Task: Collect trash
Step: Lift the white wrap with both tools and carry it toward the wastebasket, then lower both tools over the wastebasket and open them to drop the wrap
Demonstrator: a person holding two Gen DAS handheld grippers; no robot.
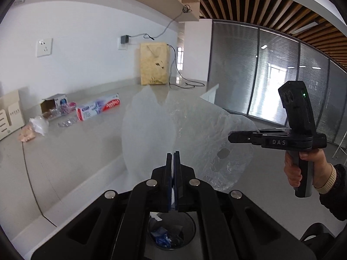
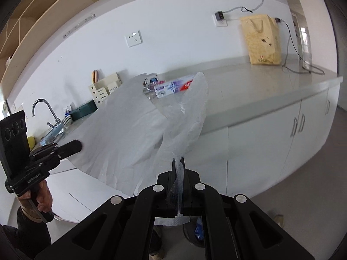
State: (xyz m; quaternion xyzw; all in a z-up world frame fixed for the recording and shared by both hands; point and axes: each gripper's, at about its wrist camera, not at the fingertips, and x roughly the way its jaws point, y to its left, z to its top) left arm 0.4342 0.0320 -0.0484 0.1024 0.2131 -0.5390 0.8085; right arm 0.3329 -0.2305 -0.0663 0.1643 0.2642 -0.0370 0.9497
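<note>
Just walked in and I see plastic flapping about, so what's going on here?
A person holds a handheld gripper in each hand, and both the left gripper and right gripper have their jaws clamped on a thin translucent plastic bag, stretched between them above a small bin on the floor. On the counter sit a toothpaste box, an open small carton and crumpled wrappers.
</note>
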